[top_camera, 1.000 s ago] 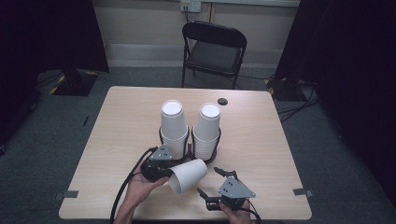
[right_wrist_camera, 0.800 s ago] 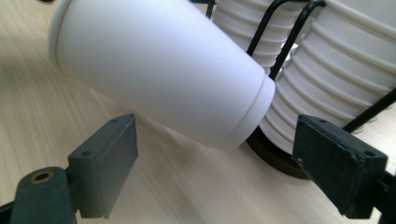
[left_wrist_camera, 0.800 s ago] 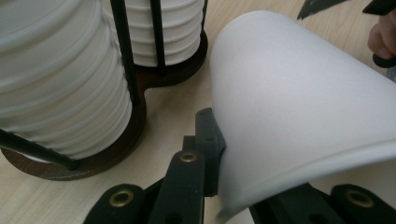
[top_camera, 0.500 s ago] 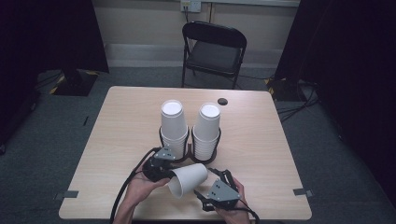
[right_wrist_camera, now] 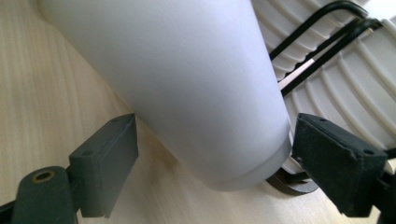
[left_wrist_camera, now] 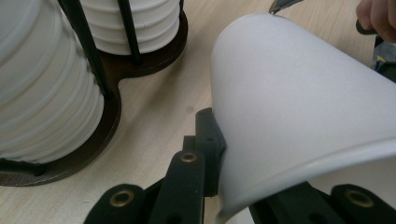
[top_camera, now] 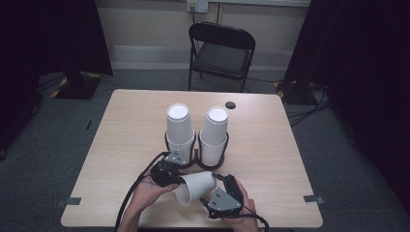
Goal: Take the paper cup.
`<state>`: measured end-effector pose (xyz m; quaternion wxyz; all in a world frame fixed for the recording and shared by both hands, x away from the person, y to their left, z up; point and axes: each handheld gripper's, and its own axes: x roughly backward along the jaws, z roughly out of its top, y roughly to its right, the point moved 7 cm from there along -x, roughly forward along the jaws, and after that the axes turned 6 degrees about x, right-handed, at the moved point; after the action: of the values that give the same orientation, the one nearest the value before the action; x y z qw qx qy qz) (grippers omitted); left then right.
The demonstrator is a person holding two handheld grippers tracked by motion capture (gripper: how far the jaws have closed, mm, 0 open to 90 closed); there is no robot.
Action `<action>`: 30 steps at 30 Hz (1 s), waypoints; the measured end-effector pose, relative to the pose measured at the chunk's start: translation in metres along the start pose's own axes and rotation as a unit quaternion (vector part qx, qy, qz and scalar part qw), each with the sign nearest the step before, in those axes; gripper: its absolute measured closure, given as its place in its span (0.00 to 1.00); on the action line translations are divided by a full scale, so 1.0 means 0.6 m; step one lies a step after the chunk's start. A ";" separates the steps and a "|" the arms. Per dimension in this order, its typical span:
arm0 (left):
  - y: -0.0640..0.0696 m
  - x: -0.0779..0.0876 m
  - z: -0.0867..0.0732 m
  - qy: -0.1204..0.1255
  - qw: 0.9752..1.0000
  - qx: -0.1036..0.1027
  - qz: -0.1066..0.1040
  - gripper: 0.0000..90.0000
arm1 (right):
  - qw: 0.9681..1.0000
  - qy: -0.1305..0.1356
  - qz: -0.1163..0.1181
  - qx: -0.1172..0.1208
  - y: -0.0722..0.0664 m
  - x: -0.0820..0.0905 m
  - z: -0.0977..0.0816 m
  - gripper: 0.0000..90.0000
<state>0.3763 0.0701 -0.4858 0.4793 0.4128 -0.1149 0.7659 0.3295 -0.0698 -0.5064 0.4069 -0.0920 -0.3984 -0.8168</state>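
I have the white paper cup (top_camera: 194, 187) on its side near the desk's (top_camera: 125, 125) front edge — left tool (top_camera: 180, 182) clamped on its rim, right tool (top_camera: 213, 180) gaping around its base, pads apart — just before the cup stacks (top_camera: 180, 129), bare desk on both sides.

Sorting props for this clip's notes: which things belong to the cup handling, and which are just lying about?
In the job:
- loose cup, on its side, its rim clamped by the left gripper
- right gripper, jaws either side of the cup's base
- two cup stacks in the holder

Lying about:
- small dark disc on the table
- folding chair
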 end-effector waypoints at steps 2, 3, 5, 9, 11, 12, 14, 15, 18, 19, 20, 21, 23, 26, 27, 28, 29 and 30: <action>0.001 -0.001 0.002 -0.005 1.000 0.002 0.000 0.96 | 1.000 -0.007 0.005 0.008 -0.002 -0.002 0.003 0.16; 0.001 0.000 0.004 -0.007 1.000 0.000 0.000 0.96 | 1.000 -0.008 0.008 0.006 -0.004 -0.003 0.006 0.15; 0.001 0.001 0.009 -0.017 1.000 -0.005 -0.004 0.96 | 1.000 -0.017 0.006 0.005 -0.004 -0.008 0.012 0.13; 0.004 0.000 0.010 -0.025 1.000 -0.004 -0.008 0.96 | 1.000 -0.020 0.004 0.021 -0.007 -0.012 0.015 0.12; 0.005 0.000 0.011 -0.029 1.000 -0.006 -0.011 0.96 | 0.999 -0.022 0.000 0.032 -0.010 -0.015 0.017 0.12; 0.008 -0.004 0.012 -0.030 0.999 -0.009 -0.019 0.96 | 0.999 -0.026 -0.003 0.047 -0.012 -0.018 0.019 0.13; 0.010 -0.006 0.013 -0.031 0.999 -0.009 -0.019 0.96 | 0.998 -0.028 -0.004 0.064 -0.013 -0.021 0.021 0.14; 0.010 -0.006 0.013 -0.031 0.999 -0.009 -0.019 0.96 | 0.998 -0.028 -0.004 0.064 -0.013 -0.021 0.021 0.14; 0.011 -0.005 0.017 -0.033 0.999 -0.009 -0.021 0.96 | 0.996 -0.028 -0.007 0.084 -0.014 -0.024 0.027 0.14; 0.011 -0.004 0.018 -0.035 0.999 -0.012 -0.020 0.96 | 0.996 -0.027 -0.007 0.083 -0.015 -0.025 0.029 0.14; 0.011 -0.004 0.018 -0.035 0.999 -0.012 -0.020 0.96 | 0.996 -0.027 -0.007 0.083 -0.015 -0.025 0.029 0.14; 0.013 -0.004 0.022 -0.029 0.999 -0.017 -0.019 0.96 | 0.994 -0.024 -0.019 0.103 -0.014 -0.027 0.035 0.15; 0.015 -0.004 0.023 -0.030 0.999 -0.023 -0.018 0.96 | 0.994 -0.023 -0.020 0.104 -0.015 -0.028 0.037 0.15; 0.017 -0.004 0.026 -0.028 0.999 -0.020 -0.017 0.96 | 0.992 -0.013 -0.026 0.127 -0.018 -0.032 0.050 0.15; 0.017 -0.004 0.026 -0.028 0.999 -0.020 -0.017 0.96 | 0.992 -0.013 -0.026 0.127 -0.018 -0.032 0.050 0.15; 0.016 -0.005 0.025 -0.030 0.999 -0.021 -0.018 0.96 | 0.991 -0.012 -0.028 0.127 -0.019 -0.033 0.051 0.14; 0.016 -0.005 0.026 -0.029 0.999 -0.019 -0.020 0.96 | 0.991 -0.011 -0.028 0.133 -0.019 -0.036 0.053 0.14; 0.016 -0.005 0.026 -0.030 0.999 -0.020 -0.020 0.96 | 0.990 -0.007 -0.027 0.136 -0.021 -0.038 0.058 0.14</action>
<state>0.3770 0.0543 -0.4762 0.4989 0.4284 -0.1361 0.7410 0.3292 -0.0268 -0.5014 0.3906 -0.0306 -0.5110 -0.7651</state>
